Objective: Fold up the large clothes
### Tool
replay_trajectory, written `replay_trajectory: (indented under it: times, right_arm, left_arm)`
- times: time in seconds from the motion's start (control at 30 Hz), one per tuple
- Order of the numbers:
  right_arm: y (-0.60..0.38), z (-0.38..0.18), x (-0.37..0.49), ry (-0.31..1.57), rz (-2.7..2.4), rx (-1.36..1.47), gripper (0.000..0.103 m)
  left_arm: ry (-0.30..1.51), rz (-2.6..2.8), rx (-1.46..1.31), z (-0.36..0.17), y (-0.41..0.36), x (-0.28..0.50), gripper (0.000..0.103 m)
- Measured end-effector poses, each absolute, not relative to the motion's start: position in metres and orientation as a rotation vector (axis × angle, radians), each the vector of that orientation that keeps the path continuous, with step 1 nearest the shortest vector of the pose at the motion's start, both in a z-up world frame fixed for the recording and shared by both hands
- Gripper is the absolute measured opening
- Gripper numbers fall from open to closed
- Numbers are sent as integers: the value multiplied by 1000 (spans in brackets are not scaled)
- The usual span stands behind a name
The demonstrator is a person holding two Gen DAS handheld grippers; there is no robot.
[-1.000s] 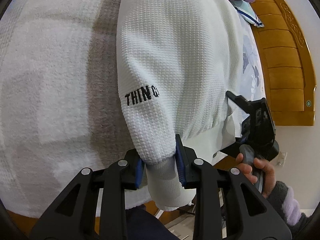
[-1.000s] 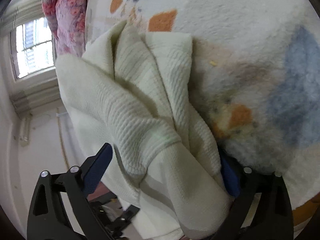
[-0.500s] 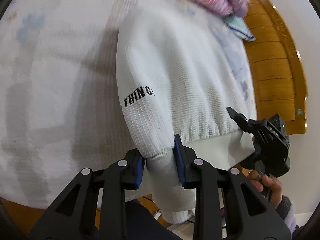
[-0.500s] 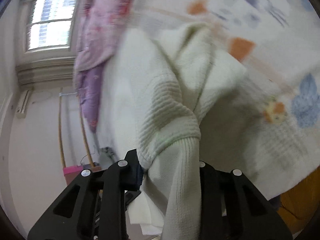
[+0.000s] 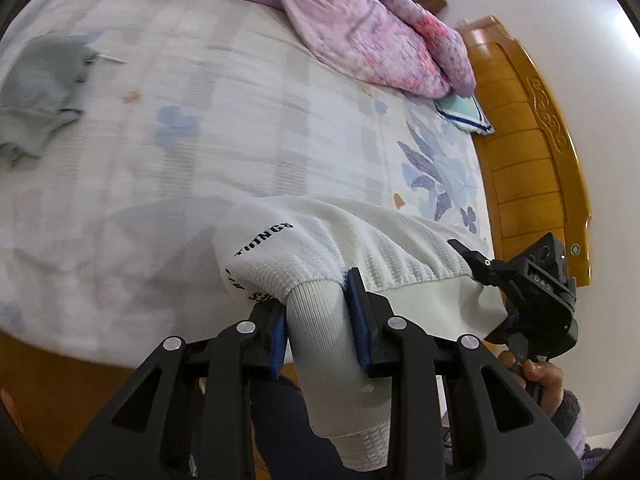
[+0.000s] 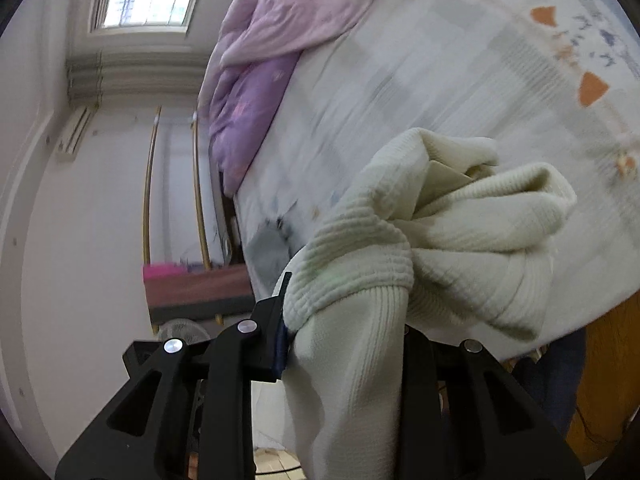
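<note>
A white waffle-knit sweatshirt [image 5: 360, 248] with black lettering on the sleeve hangs over the near edge of the bed. My left gripper [image 5: 318, 320] is shut on its ribbed cuff and sleeve end. My right gripper [image 6: 346, 328] is shut on another bunched part of the sweatshirt [image 6: 460, 240], at the hem. It also shows at the right of the left wrist view [image 5: 520, 292], gripping the hem. The garment stretches between the two grippers, lifted off the bed.
The bed [image 5: 240, 120] has a pale patterned sheet. A pink and purple quilt [image 5: 380, 32] lies bunched at its far side. A grey garment [image 5: 36, 92] lies at the left. A wooden headboard [image 5: 532, 152] stands at the right. A small folded cloth [image 5: 464, 112] lies near the quilt.
Both grippers have pulled back and up toward the bed's near edge with the sweatshirt. The right gripper closed on the hem. More of the bed now shows.
</note>
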State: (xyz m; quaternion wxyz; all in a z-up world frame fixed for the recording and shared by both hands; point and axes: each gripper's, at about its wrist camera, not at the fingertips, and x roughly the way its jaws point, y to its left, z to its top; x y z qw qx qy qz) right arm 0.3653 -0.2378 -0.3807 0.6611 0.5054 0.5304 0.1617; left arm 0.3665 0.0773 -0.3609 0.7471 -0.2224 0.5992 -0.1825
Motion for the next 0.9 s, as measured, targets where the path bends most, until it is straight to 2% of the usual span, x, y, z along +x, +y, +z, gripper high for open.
replay_trajectory:
  times: [0.23, 0.63, 0.9]
  right_arm:
    - [-176, -350, 389, 1270, 495, 1064, 26]
    - [-94, -322, 476, 1326, 744, 895, 26]
    - [-20, -315, 511, 1322, 791, 854, 26]
  left_arm:
    - [1252, -311, -531, -331, 146, 354, 26]
    - [1143, -129, -630, -293, 226, 384, 26]
    - [1102, -85, -694, -290, 302, 413, 26]
